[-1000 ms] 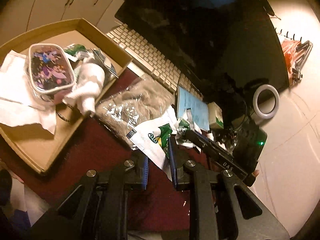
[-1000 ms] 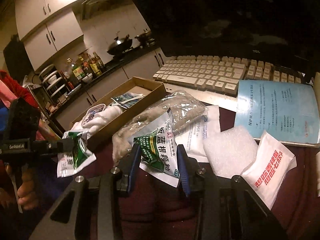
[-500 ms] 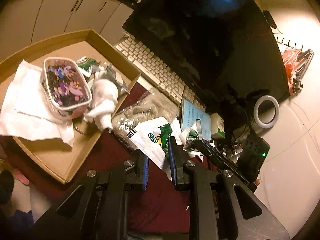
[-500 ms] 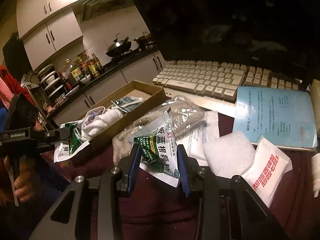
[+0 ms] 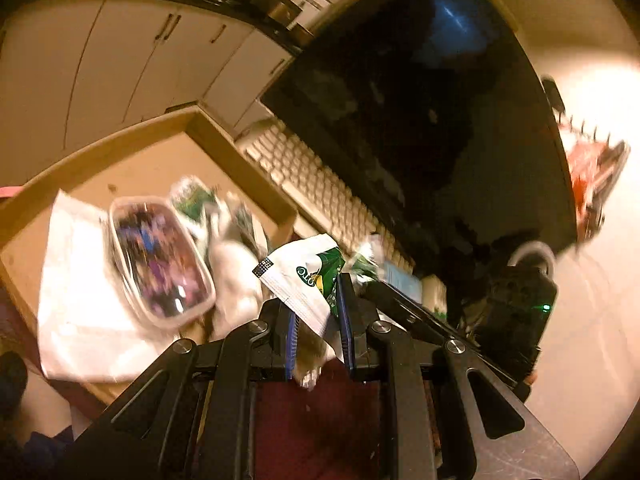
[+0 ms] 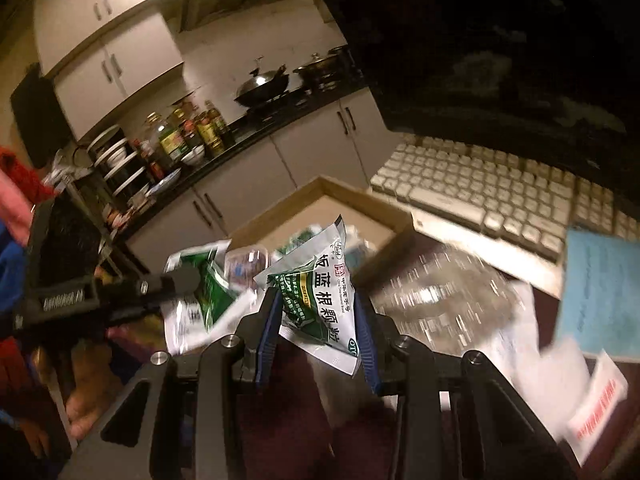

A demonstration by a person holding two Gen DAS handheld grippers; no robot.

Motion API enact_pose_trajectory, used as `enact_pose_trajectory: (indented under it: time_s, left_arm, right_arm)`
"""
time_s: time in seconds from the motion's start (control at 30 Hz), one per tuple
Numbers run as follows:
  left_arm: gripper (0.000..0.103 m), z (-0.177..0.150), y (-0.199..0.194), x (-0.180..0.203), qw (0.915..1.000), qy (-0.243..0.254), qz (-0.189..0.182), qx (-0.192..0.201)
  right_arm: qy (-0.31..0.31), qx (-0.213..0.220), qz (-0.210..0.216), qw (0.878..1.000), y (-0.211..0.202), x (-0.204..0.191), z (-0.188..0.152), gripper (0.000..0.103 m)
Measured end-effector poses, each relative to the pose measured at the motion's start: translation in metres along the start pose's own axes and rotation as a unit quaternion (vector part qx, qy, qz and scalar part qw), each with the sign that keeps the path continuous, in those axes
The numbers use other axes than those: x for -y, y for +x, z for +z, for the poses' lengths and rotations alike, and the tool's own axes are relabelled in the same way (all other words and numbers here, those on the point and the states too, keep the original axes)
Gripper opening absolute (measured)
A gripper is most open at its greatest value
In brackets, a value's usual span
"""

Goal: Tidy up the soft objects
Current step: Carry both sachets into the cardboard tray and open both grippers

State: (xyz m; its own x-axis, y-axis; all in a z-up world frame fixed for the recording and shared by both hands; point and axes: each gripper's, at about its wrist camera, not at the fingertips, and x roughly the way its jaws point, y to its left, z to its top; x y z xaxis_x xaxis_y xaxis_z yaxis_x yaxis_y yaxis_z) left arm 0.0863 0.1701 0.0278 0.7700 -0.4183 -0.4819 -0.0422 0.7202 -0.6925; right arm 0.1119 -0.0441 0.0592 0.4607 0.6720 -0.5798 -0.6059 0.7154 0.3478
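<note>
Each gripper carries a green-and-white sachet. My left gripper is shut on one sachet, lifted off the dark red cloth beside the cardboard box. My right gripper is shut on a second sachet, raised in front of the box. The right wrist view also shows the left gripper with its sachet at the left. Inside the box lie a clear patterned pouch, a white cloth and a white soft bundle.
A white keyboard and a dark monitor stand behind the box. A clear plastic bag, a blue leaflet and a white packet with red print lie on the cloth. A person's hand holds the left tool.
Both grippers have risen with their sachets and moved towards the box. The box now sits closer and lower in both views, and the picture is blurred by motion.
</note>
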Motion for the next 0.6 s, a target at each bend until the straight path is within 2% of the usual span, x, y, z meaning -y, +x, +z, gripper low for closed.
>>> enact_pose_trajectory:
  time_s: [0.17, 0.23, 0.33, 0.47, 0.6]
  left_arm:
    - [0.016, 0.045, 0.002, -0.013, 0.9983, -0.019, 0.045, 0.031]
    - [0.017, 0.059, 0.007, -0.022, 0.9963, -0.019, 0.076, 0.035]
    - [0.016, 0.07, 0.013, -0.035, 0.9945, -0.019, 0.098, 0.03]
    - [0.017, 0.077, 0.023, -0.049, 0.991, -0.016, 0.129, 0.029]
    - [0.017, 0.084, 0.044, -0.065, 0.987, -0.037, 0.157, -0.002]
  right_arm:
    - [0.065, 0.004, 0.018, 0.998, 0.049, 0.007, 0.035, 0.036]
    - [0.076, 0.003, 0.019, 0.997, 0.067, 0.01, 0.039, 0.036]
    - [0.076, 0.003, -0.008, 0.997, 0.088, 0.013, 0.034, 0.036]
    - [0.087, -0.001, -0.021, 0.996, 0.099, 0.022, 0.026, 0.036]
    - [0.094, -0.007, -0.032, 0.995, 0.1, 0.032, 0.024, 0.036]
